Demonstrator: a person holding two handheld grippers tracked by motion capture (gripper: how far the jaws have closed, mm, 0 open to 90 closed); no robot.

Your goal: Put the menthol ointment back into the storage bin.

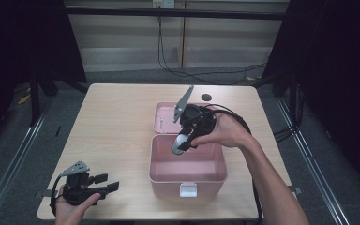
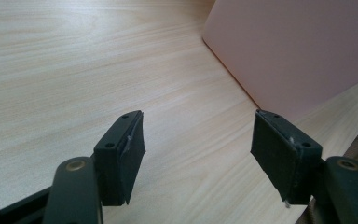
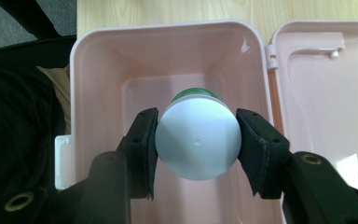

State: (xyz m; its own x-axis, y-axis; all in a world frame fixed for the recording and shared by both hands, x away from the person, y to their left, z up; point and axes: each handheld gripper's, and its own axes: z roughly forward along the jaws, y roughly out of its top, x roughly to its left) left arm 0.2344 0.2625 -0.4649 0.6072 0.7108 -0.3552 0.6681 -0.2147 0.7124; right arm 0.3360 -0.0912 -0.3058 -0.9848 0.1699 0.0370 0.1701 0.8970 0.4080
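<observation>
A pink box (image 1: 188,174) stands open near the middle of the wooden table (image 1: 117,122), its lid (image 1: 165,117) folded flat behind it and a white latch (image 1: 188,190) on its near wall. A dark round mark (image 1: 207,97) lies on the table beyond the lid, and cables (image 1: 201,75) trail across the floor behind. The right tool (image 1: 182,145) hangs above the box, tilted downward, its jaws pinching a white bottle (image 1: 180,143) over the box's interior; nothing else lies inside. The right gripper view looks down along the bottle (image 3: 198,144), showing its round white base between the two jaws, a green cap (image 3: 192,94) at the far end, and the bare box floor (image 3: 140,93) beneath. The left tool (image 1: 107,183) rests at the near left corner of the table, well apart from the box, jaws spread and holding nothing. The left gripper view shows bare table between the jaws and the box's pink outer wall (image 2: 298,51) ahead.
</observation>
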